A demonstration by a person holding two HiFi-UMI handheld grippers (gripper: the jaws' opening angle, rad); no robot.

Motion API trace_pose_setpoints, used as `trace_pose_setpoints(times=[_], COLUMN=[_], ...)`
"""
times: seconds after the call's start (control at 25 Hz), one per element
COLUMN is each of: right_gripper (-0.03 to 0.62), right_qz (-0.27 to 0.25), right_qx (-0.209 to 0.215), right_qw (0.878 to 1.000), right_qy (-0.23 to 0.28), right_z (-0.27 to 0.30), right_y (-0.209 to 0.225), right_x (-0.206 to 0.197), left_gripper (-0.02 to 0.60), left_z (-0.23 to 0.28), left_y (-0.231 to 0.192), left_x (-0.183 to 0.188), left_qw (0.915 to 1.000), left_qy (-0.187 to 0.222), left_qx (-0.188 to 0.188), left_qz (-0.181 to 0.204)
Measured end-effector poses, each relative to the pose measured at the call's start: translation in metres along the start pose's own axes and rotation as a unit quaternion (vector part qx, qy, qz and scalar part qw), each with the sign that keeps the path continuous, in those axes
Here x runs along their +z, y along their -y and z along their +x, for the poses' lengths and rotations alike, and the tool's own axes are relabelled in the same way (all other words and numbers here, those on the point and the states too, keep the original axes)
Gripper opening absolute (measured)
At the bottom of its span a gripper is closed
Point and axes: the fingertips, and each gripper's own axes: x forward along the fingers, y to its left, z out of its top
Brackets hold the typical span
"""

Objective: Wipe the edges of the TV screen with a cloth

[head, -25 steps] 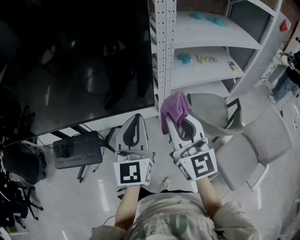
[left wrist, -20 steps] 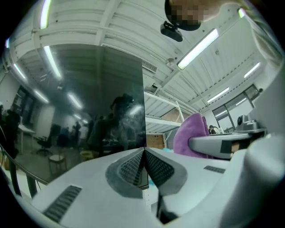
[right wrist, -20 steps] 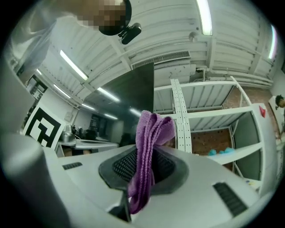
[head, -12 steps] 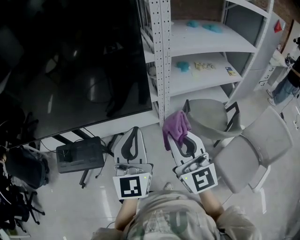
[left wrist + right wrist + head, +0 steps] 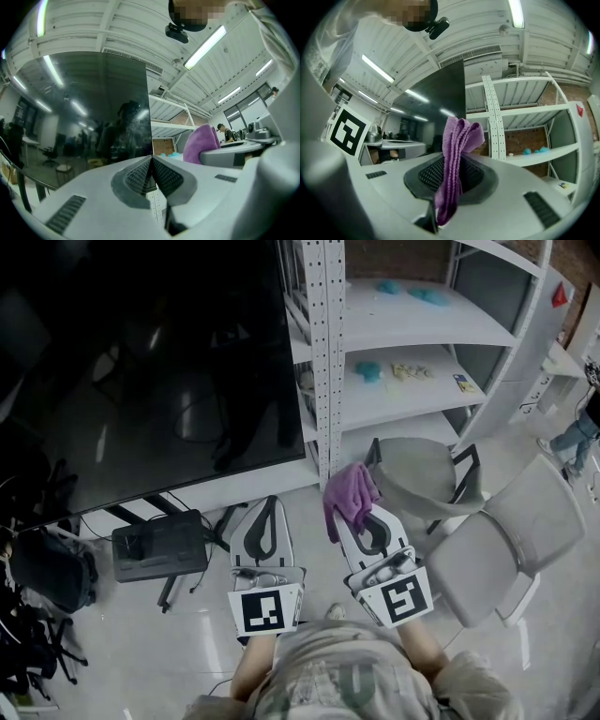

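A big dark TV screen [image 5: 141, 362] fills the upper left of the head view, its right edge running beside a white perforated shelf post [image 5: 323, 352]. My right gripper [image 5: 359, 512] is shut on a purple cloth [image 5: 349, 493], below the screen's lower right corner and apart from it. In the right gripper view the purple cloth [image 5: 457, 159] sticks up between the jaws, with the TV screen [image 5: 440, 108] beyond. My left gripper [image 5: 265, 507] is shut with nothing in it, just left of the right one; its view faces the TV screen [image 5: 89, 117].
White shelving [image 5: 422, 324] with small blue items stands right of the TV. Two grey chairs [image 5: 506, 540] sit at the right. A black box [image 5: 159, 545] and cables lie on the floor under the screen, dark bags [image 5: 42, 577] at the left. A person [image 5: 581, 418] stands far right.
Both grippers have come down and back from the TV's lower right corner over the second, the cloth still held. In the last half second they barely moved.
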Motion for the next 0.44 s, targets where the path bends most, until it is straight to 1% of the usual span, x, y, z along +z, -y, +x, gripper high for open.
trace_pose_setpoints(times=[0.12, 0.32, 0.44], right_gripper=[0.063, 0.063, 0.063], right_qz=[-0.003, -0.010, -0.017], right_qx=[0.004, 0.010, 0.008], right_qw=[1.000, 1.000, 1.000], right_qy=[-0.004, -0.008, -0.003], right_z=[0.0007, 0.0022, 0.0048], right_y=[-0.0011, -0.0035, -0.0017], right_x=[-0.0040, -0.0054, -0.0038], left_gripper=[0.015, 0.015, 0.015], left_z=[0.0005, 0.0040, 0.0061], left_y=[-0.0008, 0.0000, -0.0008], left_x=[-0.0033, 0.0030, 0.0000], left_qw=[1.0000, 0.9999, 1.0000], left_qy=[-0.006, 0.003, -0.003], left_qx=[0.001, 0.004, 0.003], left_qz=[0.001, -0.010, -0.006])
